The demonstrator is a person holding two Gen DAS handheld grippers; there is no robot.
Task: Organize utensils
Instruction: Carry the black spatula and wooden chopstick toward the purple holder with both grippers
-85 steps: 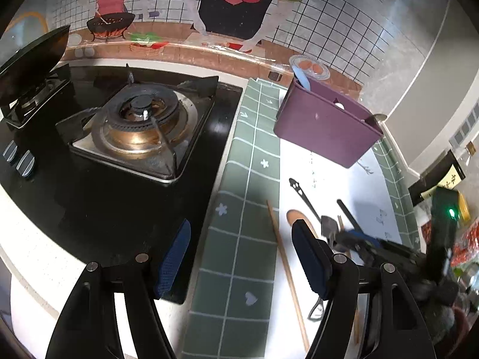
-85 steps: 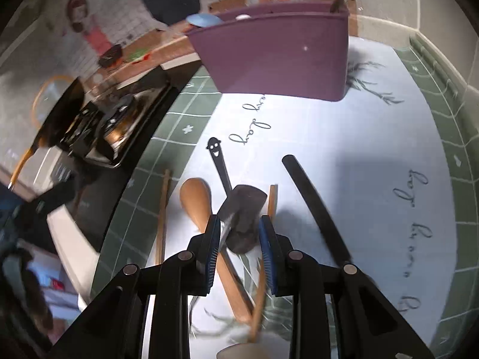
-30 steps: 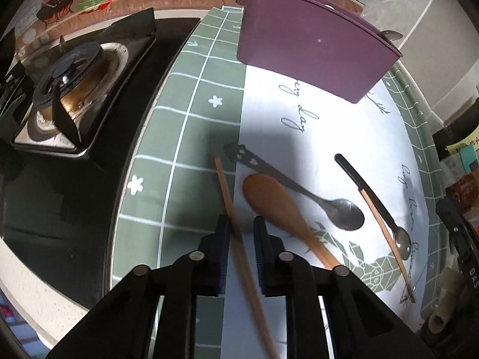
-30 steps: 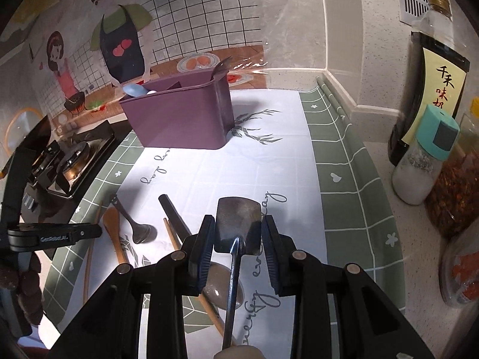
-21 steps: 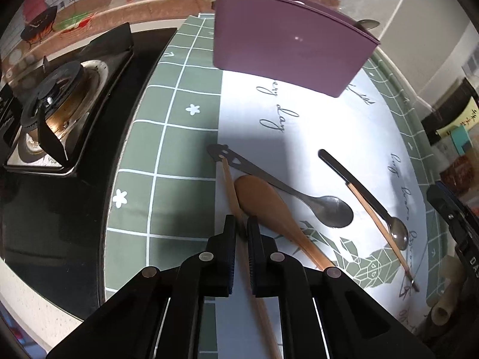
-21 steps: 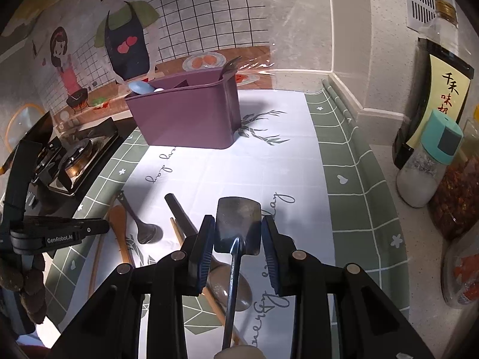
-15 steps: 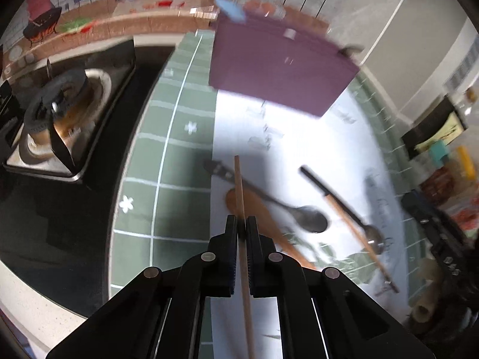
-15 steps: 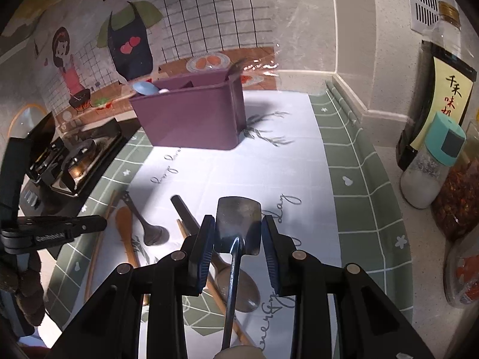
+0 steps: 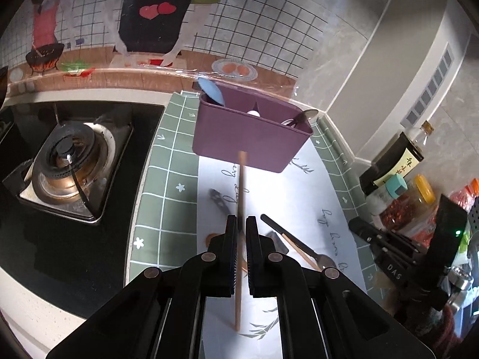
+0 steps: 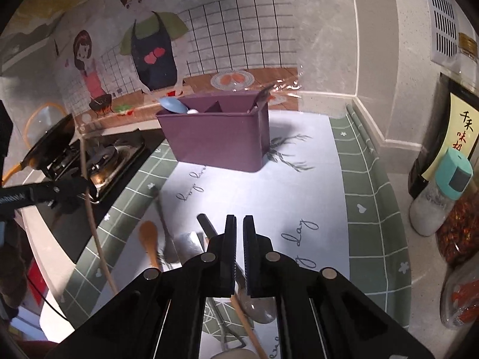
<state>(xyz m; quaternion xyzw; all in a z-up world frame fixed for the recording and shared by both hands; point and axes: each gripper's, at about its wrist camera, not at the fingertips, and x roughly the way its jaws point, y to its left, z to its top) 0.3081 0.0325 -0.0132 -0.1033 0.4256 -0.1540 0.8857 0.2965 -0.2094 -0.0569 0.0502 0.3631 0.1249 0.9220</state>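
— Green-and-white mat (image 10: pixel 299 179) on a kitchen counter, is that the surface?

— Yes. Nearest in the right wrist view, a silver spoon (image 10: pixel 260 309) lies on the mat right under the right gripper (image 10: pixel 239 218).

— How do that gripper's fingers stand?

— They have just been closing and are drawn in to a thin slit. I can make out nothing pinched between them. Just left of them lies a blurred grey utensil head (image 10: pixel 188 245); what it is I cannot tell.

— And beside that?

— A wooden spoon (image 10: pixel 148 236) lies flat near the mat's green border.

— What about the left gripper (image 9: pixel 242 220)?

— Its fingers are clamped tight on a wooden chopstick (image 9: pixel 241 179), gripped about mid-length. The chopstick is off the mat, in the air. From the left wrist camera its far tip shows in front of the purple holder (image 9: pixel 248 137).

— Where is the holder?

— It stands upright at the far end of the mat, well apart from both grippers and close to the wall. A divider splits it. A blue spoon (image 9: pixel 211 91) leans out of its left end and a metal spoon (image 9: pixel 305 115) out of its right end.

— Anything around it?

— A gas stove (image 9: pixel 69 161) sits left of the mat. A teal-capped shaker (image 10: pixel 449 179) stands off the mat's right edge. Behind everything is a tiled wall with a cartoon sticker (image 9: pixel 155 12).
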